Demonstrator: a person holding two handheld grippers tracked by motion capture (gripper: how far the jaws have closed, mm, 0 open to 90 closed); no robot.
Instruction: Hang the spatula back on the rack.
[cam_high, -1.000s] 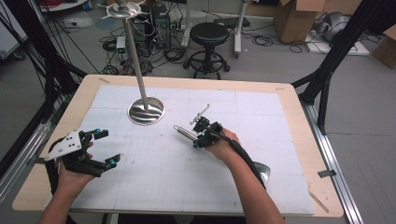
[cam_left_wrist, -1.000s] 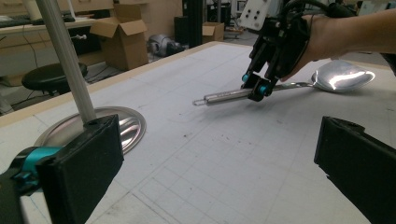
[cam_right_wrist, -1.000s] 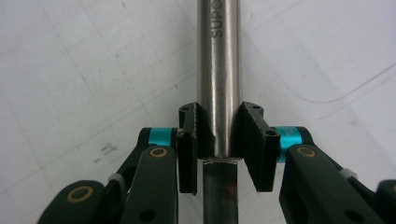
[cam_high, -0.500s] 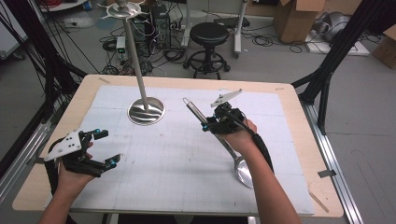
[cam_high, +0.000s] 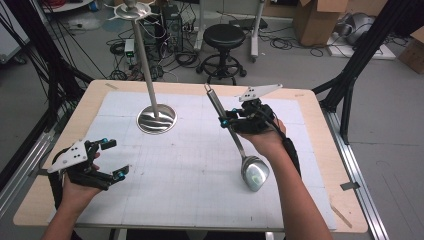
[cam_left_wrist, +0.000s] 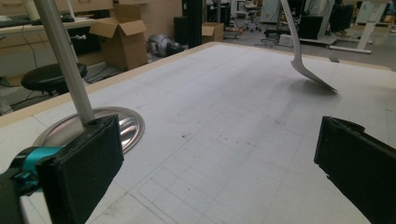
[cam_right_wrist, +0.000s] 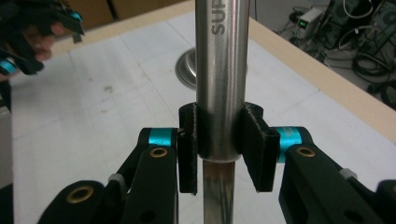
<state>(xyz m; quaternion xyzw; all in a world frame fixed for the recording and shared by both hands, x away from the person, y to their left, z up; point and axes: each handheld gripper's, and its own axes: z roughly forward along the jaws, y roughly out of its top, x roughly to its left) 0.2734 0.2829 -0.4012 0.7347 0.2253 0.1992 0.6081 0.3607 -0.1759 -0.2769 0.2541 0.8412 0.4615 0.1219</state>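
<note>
The right gripper is clenched on the thick steel handle of a ladle, with 1 pad on each side of the tube, as the right gripper view shows plainly. The ladle stands raised over the right half of the table, handle tip pointing up and away, bowl low and nearest the person. From the left gripper view the bowl seems to hang just above the mat, though whether its rim touches I cannot tell.

The left gripper rests near the table's left front corner, jaws spread wide with nothing between them; its pads frame bare mat.

The ladle looks rigid, polished and fairly heavy for its length, with most of the weight down in the bowl. Smooth round steel is likely to slip or twist between flat pads, so the hold on the thick upper grip seems sensible: the wider tube gives the pads more to bite. Holding far from the bowl probably means the bowl will want to swing.

As for containers, the bowl looks empty and shiny in the high view. A stand with a round steel base sits at the back left, its pole rising to hooks at the top; nothing hangs there.
</note>
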